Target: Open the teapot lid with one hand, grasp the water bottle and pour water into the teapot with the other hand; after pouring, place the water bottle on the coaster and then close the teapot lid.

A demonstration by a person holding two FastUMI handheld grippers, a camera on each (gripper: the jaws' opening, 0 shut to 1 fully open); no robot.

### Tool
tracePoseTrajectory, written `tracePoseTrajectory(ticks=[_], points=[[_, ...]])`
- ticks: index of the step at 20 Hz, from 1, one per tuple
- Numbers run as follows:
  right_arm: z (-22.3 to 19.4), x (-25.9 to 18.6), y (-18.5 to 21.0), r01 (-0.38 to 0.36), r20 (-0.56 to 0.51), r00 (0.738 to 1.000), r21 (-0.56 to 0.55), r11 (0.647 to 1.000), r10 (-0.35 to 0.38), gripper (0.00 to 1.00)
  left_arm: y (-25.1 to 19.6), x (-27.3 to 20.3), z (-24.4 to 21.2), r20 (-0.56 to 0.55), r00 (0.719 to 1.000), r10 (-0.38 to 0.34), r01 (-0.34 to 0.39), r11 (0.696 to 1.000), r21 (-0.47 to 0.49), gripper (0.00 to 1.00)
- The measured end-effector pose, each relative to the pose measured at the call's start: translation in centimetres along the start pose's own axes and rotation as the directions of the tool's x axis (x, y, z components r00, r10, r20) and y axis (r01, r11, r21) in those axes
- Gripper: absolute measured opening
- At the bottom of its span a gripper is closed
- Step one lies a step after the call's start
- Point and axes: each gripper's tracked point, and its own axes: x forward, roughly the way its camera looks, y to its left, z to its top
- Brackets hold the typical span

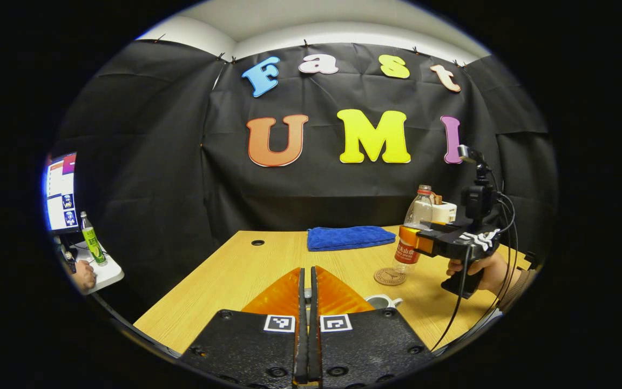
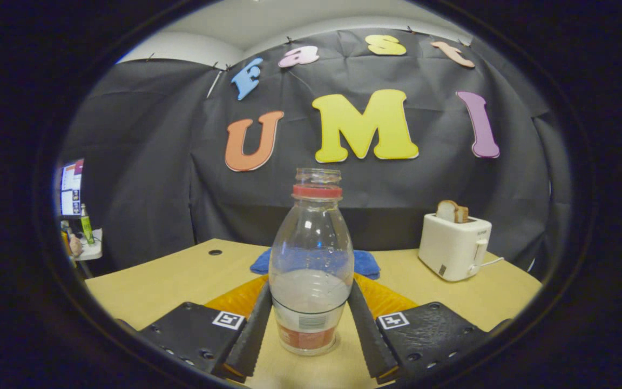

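Far left, off the table (image 1: 224, 270), a side desk holds a screen (image 1: 61, 192) and a green bottle (image 1: 93, 239), w/ a person's hand (image 1: 83, 274) by it; not part of the job. Left gripper (image 1: 306, 294) sits low near the table's front edge, fingers pressed together w/ nothing between them, so clenched and idle. Teapot (image 1: 384, 301) is just right of its fingertips, mostly hidden behind the gripper body; a white rim and handle-like bit show, can't tell if the lid is on. Blue towel (image 1: 350, 237) lies at the back, mid-table. Coaster (image 1: 390, 276) is bare, right of centre, just in front of the bottle (image 2: 311, 259), prob so the set-down is a short move. Bottle stands upright on the table, uncapped, water at roughly lower-mid level. Right gripper (image 2: 311, 319) is held level by a hand (image 1: 484, 270), fingers either side of the bottle's lower body at label height. Gap vs contact isn't clear, looks touching or nearly so; bottle base seems to rest on the table, so I read it as bracketing, not a confirmed clamp. Low grip makes sense: keeps the neck free for tipping. Toaster (image 2: 454, 246) w/ bread sits back right, well apart. Judgement: grasp step, pour not yet started; left needs to deal w/ the lid.
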Motion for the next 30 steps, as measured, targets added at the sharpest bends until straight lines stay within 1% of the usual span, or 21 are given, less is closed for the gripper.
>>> tracePoseTrajectory(ticks=[4, 8, 9, 10, 11, 14, 15, 16, 17, 19, 21, 23, 24, 26, 27, 29, 30], points=[[-1.4, 3.1, 0.2, 0.005, -0.023, 1.000, -0.013, 1.000, -0.006, 0.75, 0.3, 0.0, -0.3, -0.012, 1.000, 0.016, -0.016, 1.000, 0.004, 0.03], [-2.6, 3.8, 0.5, 0.015, -0.029, 0.999, -0.045, 0.999, -0.016, 0.75, 0.3, 0.2, -0.3, -0.011, 1.000, 0.018, -0.018, 0.999, 0.026, 0.03], [-2.6, 3.9, 0.5, 0.009, -0.025, 1.000, -0.046, 0.999, -0.010, 0.75, 0.1, 0.3, -0.3, -0.013, 1.000, 0.016, -0.016, 0.999, 0.034, 0.03], [-3.0, 4.0, 0.9, -0.012, -0.032, 0.999, -0.037, 0.999, 0.011, 0.75, 0.0, 0.3, -0.5, -0.015, 1.000, 0.014, -0.013, 0.999, 0.038, 0.03], [-3.5, 4.2, 0.9, -0.010, -0.045, 0.999, -0.048, 0.999, 0.008, 0.78, -0.1, 0.3, -0.6, -0.017, 1.000, 0.012, -0.011, 0.999, 0.040, 0.03], [-3.5, 3.9, 1.1, -0.008, -0.034, 0.999, -0.080, 0.997, 0.005, 0.80, -0.5, 0.4, -0.6, -0.018, 1.000, 0.004, -0.003, 0.999, 0.043, 0.03], [-3.4, 3.7, 1.2, -0.010, -0.033, 0.999, -0.087, 0.996, 0.007, 0.84, -0.5, 0.4, -0.5, -0.017, 1.000, 0.006, -0.005, 0.999, 0.047, 0.03], [-3.4, 3.7, 1.4, -0.020, -0.032, 0.999, -0.090, 0.996, 0.017, 0.87, -0.4, 0.4, -0.6, -0.018, 1.000, 0.006, -0.005, 0.999, 0.049, 0.03], [-3.1, 3.6, 1.3, -0.022, -0.025, 0.999, -0.090, 0.996, 0.020, 0.95, -0.5, 0.5, -0.7, -0.020, 1.000, 0.004, -0.003, 0.999, 0.049, 0.03], [-2.5, 3.1, 1.7, -0.043, -0.006, 0.999, -0.084, 0.996, 0.042, 0.95, -0.6, 0.4, -0.7, -0.022, 1.000, 0.005, -0.004, 0.999, 0.050, 0.03], [-1.5, 2.5, 0.9, -0.018, 0.024, 1.000, -0.091, 0.996, 0.020, 0.95, -0.9, 0.4, -0.5, -0.017, 1.000, -0.005, 0.006, 0.999, 0.047, 0.03], [-0.8, 1.4, 0.5, -0.013, 0.040, 0.999, -0.089, 0.996, 0.016, 0.95, -1.2, 0.3, -0.1, -0.001, 1.000, -0.019, 0.019, 0.999, 0.037, 0.03], [-0.7, 0.8, 0.3, -0.014, 0.042, 0.999, -0.079, 0.997, 0.018, 0.97, -1.5, 0.3, 0.1, 0.007, 1.000, -0.027, 0.026, 0.999, 0.031, 0.03], [-0.3, -1.0, -0.6, -0.015, 0.054, 0.998, -0.069, 0.997, 0.019, 0.97, -1.7, 0.4, 0.1, 0.016, 0.999, -0.028, 0.027, 0.999, 0.030, 0.03], [-0.1, -2.0, -1.0, -0.019, 0.065, 0.998, -0.068, 0.997, 0.024, 0.95, -1.7, 0.6, 0.1, 0.018, 1.000, -0.021, 0.021, 0.999, 0.030, 0.03], [-0.1, -3.8, -2.3, -0.010, 0.083, 0.996, -0.068, 0.998, 0.016, 0.95, -2.7, 1.1, 0.1, 0.027, 0.999, -0.032, 0.032, 0.999, 0.020, 0.03], [0.0, -4.7, -2.5, -0.022, 0.094, 0.995, -0.067, 0.998, 0.029, 0.97, -3.3, 1.4, -0.2, 0.022, 0.999, -0.045, 0.045, 0.999, 0.011, 0.03]])
